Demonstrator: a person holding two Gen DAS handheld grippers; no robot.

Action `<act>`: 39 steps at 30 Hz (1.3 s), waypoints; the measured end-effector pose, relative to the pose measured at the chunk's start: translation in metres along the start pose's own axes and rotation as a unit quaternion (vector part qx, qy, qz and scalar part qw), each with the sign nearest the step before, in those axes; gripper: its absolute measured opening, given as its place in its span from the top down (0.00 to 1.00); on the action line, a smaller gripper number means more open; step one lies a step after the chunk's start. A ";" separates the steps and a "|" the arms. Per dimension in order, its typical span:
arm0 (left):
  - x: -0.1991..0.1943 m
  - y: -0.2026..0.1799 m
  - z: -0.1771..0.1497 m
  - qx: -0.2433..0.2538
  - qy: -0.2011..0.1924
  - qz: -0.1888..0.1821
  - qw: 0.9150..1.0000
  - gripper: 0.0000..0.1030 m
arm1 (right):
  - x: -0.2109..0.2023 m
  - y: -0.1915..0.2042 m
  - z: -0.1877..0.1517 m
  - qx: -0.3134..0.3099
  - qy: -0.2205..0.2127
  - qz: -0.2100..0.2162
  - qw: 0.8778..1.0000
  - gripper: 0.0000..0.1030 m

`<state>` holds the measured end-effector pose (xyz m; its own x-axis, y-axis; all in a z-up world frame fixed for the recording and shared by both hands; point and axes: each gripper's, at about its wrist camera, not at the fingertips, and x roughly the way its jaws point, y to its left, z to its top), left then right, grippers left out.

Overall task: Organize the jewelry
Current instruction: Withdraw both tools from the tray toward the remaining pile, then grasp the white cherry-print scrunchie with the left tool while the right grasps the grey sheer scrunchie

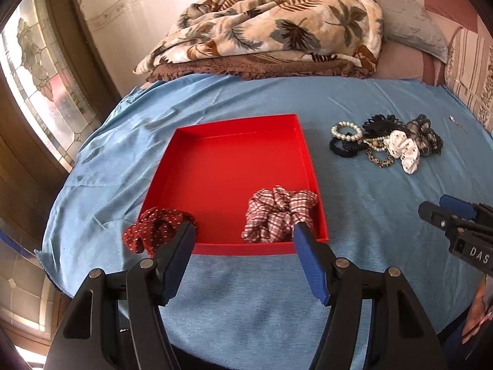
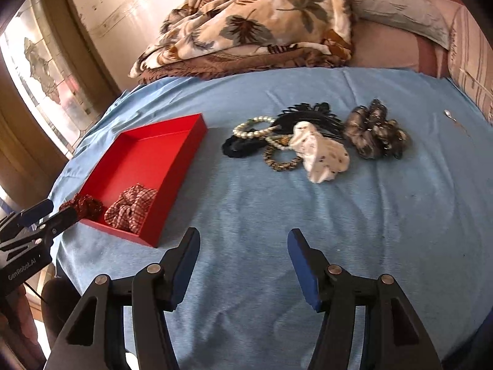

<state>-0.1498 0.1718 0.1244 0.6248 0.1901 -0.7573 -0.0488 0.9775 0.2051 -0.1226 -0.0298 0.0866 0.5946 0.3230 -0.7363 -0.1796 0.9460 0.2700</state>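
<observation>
A red tray (image 1: 234, 126) (image 2: 197, 141) lies on the blue cloth. A red-and-white checked scrunchie (image 1: 277, 214) (image 2: 131, 209) lies in its near right corner. A dark red dotted scrunchie (image 1: 151, 229) (image 2: 84, 205) hangs over the tray's near left corner. My left gripper (image 1: 243, 231) is open just in front of the tray's near wall, empty. My right gripper (image 2: 243, 237) is open and empty over bare cloth. A pile to the right holds a pearl bracelet (image 1: 346, 131) (image 2: 254, 126), a white scrunchie (image 1: 403, 151) (image 2: 323, 154), a black hair tie (image 2: 242, 146) and a grey scrunchie (image 2: 374, 132).
A leaf-patterned blanket (image 1: 265, 21) (image 2: 246, 21) and a pillow (image 1: 409, 21) lie at the back of the bed. A stained-glass window (image 1: 37, 71) is at the left. A small silver piece (image 2: 450, 115) lies on the cloth at the far right.
</observation>
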 end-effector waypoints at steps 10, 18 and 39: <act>0.007 -0.032 0.004 0.038 0.013 -0.012 0.999 0.36 | -0.003 -0.052 -0.004 0.048 -0.007 -0.021 0.999 0.36; 0.023 -0.069 0.026 0.042 0.027 -0.084 0.995 0.36 | -0.004 -0.104 -0.003 0.075 -0.016 -0.058 0.995 0.36; 0.127 -0.194 0.104 0.019 0.068 -0.208 0.976 0.36 | 0.053 -0.204 0.084 0.135 -0.062 0.000 0.989 0.36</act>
<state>0.0198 -0.0037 0.0528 0.4755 -0.2097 -0.8543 0.2176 0.9690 -0.1168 0.0120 -0.2079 0.0446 0.6891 0.3015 -0.6590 0.0268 0.8981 0.4389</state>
